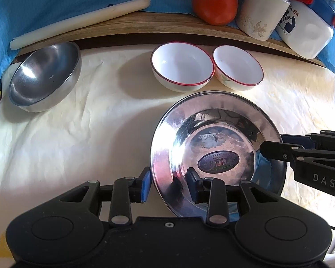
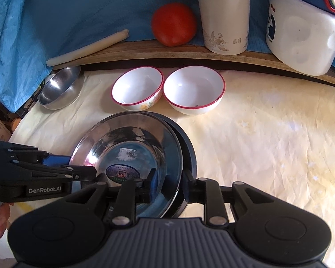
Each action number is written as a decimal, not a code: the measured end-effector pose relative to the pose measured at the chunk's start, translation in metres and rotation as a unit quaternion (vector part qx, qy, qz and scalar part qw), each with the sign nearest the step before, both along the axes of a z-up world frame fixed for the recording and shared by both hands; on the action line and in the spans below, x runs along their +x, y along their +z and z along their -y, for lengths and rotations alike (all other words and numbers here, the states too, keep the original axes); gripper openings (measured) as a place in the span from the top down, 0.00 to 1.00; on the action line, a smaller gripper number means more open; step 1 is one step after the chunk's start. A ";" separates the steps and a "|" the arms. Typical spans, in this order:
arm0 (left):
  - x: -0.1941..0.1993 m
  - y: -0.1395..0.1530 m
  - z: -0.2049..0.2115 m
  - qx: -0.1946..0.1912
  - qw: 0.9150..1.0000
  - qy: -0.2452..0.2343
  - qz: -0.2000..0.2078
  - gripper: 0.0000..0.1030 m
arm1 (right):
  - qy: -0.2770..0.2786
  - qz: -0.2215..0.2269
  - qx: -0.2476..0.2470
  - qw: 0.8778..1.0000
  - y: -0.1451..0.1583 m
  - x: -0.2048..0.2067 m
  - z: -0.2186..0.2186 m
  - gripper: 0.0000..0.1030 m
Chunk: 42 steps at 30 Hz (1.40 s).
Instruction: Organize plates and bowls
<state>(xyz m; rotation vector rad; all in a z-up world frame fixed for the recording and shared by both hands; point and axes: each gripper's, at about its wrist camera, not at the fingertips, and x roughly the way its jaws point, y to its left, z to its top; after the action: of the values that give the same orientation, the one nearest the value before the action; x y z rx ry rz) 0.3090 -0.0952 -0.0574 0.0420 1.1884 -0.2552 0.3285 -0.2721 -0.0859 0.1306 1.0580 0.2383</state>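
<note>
Steel plate [image 2: 131, 147] half hiding dark plate [image 2: 187, 147]

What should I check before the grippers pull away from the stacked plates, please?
1. Steel plate lies on the dark plate: ok.
2. Left gripper straddles the steel plate's rim, pads not pressing: ok.
3. Right gripper straddles both rims, pads not pressing: ok.
4. Steel bowl well clear of the stack: ok.
5. Gap between the nearest white bowl and the stack: cannot tell.
</note>
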 end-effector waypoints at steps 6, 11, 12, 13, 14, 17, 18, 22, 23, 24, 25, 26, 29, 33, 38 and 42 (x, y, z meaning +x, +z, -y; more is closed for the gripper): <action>-0.002 0.000 -0.003 -0.003 1.000 0.002 0.002 0.59 | 0.003 0.003 -0.001 1.000 0.002 -0.001 -0.001 0.69; -0.003 0.002 -0.006 -0.007 1.000 0.008 0.007 0.49 | 0.007 0.009 -0.003 1.000 0.005 -0.002 -0.003 0.60; -0.003 0.002 -0.006 -0.007 1.000 0.009 0.007 0.49 | 0.005 0.013 -0.008 1.000 0.006 -0.003 -0.003 0.52; -0.003 0.002 -0.006 -0.008 1.000 0.010 0.007 0.48 | 0.003 0.015 -0.015 1.000 0.007 -0.003 -0.003 0.46; -0.004 0.002 -0.006 -0.008 1.000 0.010 0.007 0.47 | 0.000 0.017 -0.015 1.000 0.008 -0.003 -0.002 0.46; -0.004 0.003 -0.007 -0.010 1.000 0.012 0.008 0.45 | -0.005 0.015 -0.014 1.000 0.008 -0.004 0.001 0.46; -0.004 0.003 -0.007 -0.010 1.000 0.012 0.009 0.45 | -0.005 0.016 -0.013 1.000 0.008 -0.005 0.002 0.44; -0.006 0.005 -0.011 -0.014 1.000 0.019 0.012 0.32 | -0.009 0.020 -0.015 1.000 0.010 -0.007 0.005 0.36; -0.006 0.005 -0.012 -0.014 1.000 0.021 0.013 0.32 | -0.010 0.021 -0.015 1.000 0.010 -0.008 0.006 0.34; -0.007 0.006 -0.014 -0.016 1.000 0.023 0.014 0.32 | -0.011 0.021 -0.014 1.000 0.011 -0.008 0.006 0.31; -0.007 0.008 -0.015 -0.019 0.999 0.025 0.017 0.32 | -0.012 0.023 -0.013 1.000 0.011 -0.009 0.006 0.28; -0.008 0.009 -0.017 -0.023 0.999 0.028 0.019 0.30 | -0.012 0.024 -0.013 1.000 0.012 -0.009 0.006 0.27; -0.009 0.014 -0.024 -0.029 0.998 0.043 0.029 0.23 | -0.014 0.032 -0.012 0.999 0.014 -0.010 0.006 0.17; -0.009 0.019 -0.036 -0.039 0.996 0.070 0.039 0.17 | -0.019 0.044 -0.011 0.999 0.018 -0.010 0.004 0.04; -0.007 0.020 -0.054 -0.048 0.992 0.107 0.041 0.06 | -0.019 0.050 -0.007 0.999 0.020 -0.007 0.000 0.00; -0.009 0.020 -0.073 -0.058 0.987 0.145 0.042 0.01 | -0.016 0.053 -0.002 0.998 0.022 -0.003 -0.007 0.00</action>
<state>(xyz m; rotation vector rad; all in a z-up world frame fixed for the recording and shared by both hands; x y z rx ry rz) 0.3004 -0.0219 -0.0376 -0.2183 1.0776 -0.0651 0.3259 -0.2654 -0.0643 0.1300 0.9501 0.2129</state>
